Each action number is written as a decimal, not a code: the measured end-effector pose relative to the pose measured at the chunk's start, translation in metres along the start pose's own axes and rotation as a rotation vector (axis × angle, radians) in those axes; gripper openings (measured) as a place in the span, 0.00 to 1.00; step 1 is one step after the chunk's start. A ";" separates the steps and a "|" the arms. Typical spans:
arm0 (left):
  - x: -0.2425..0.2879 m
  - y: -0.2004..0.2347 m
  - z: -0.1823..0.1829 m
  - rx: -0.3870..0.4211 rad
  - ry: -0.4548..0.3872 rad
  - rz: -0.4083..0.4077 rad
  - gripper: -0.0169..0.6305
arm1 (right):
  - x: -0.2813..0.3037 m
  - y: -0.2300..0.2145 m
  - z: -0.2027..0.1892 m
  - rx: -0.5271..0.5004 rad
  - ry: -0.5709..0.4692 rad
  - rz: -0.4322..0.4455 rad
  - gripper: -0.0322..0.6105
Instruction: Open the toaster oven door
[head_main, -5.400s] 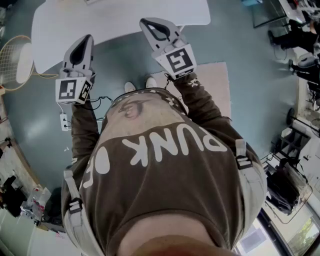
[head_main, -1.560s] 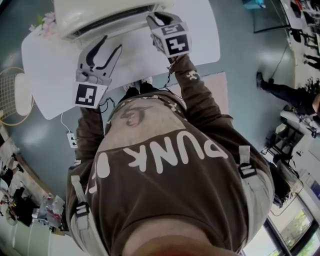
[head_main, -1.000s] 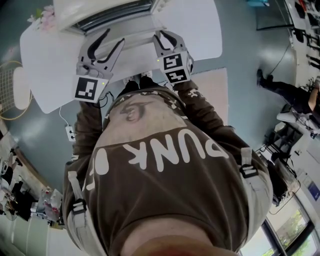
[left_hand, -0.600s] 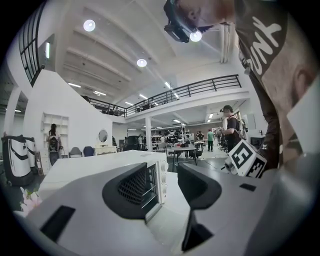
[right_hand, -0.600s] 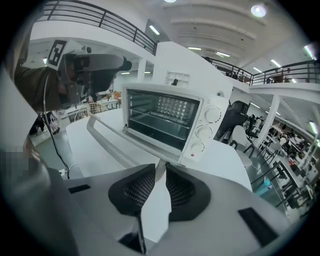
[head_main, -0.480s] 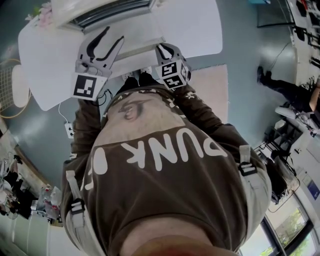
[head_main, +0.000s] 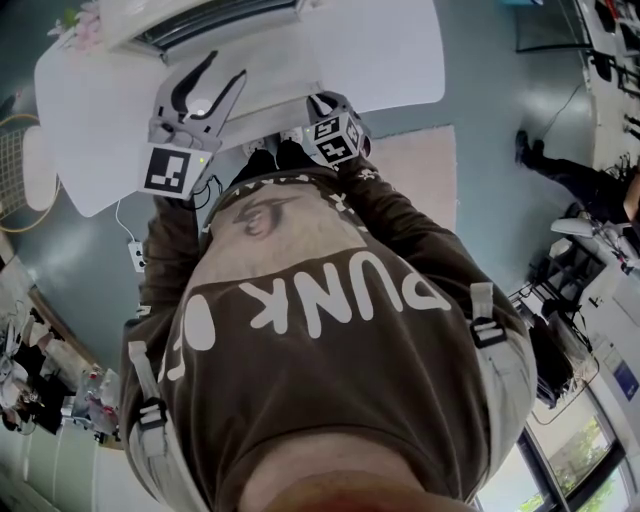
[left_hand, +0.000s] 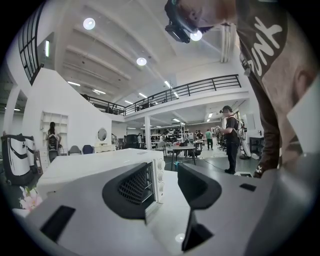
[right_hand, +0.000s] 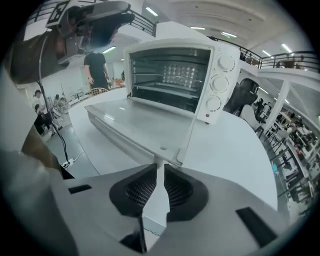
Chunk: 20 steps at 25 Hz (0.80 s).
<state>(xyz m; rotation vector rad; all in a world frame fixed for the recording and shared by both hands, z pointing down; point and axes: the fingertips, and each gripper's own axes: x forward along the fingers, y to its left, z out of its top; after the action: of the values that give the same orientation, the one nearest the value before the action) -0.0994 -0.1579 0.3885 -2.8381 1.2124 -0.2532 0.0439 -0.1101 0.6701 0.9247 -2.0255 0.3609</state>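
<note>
Right gripper (right_hand: 160, 175) has drawn back, closing on the door handle (right_hand: 156, 205). Ahead, the toaster oven door (right_hand: 135, 120) lies flat above the tabletop (right_hand: 235, 150). Left gripper (left_hand: 167, 175) spread, empty.

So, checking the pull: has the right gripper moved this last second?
Yes: right gripper drew back from the toaster oven toward the table edge, jaws closing on its door handle.

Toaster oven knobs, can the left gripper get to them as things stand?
Probably yes. The left gripper hangs open and empty over the table beside the toaster oven, and the knobs show past its jaws with nothing in between.
</note>
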 end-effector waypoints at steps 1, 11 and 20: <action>0.000 0.000 0.000 -0.001 0.001 0.001 0.33 | 0.005 0.000 -0.004 0.013 0.013 0.003 0.14; -0.002 -0.001 -0.001 -0.006 -0.007 0.008 0.33 | 0.026 0.003 -0.016 -0.013 0.036 -0.059 0.15; -0.001 -0.001 0.003 0.001 -0.015 0.008 0.33 | 0.003 -0.051 -0.057 -0.096 0.024 -0.160 0.14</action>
<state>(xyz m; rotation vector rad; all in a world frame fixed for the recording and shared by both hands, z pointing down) -0.0989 -0.1570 0.3852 -2.8280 1.2199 -0.2315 0.1135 -0.1145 0.7022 1.0099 -1.9149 0.1848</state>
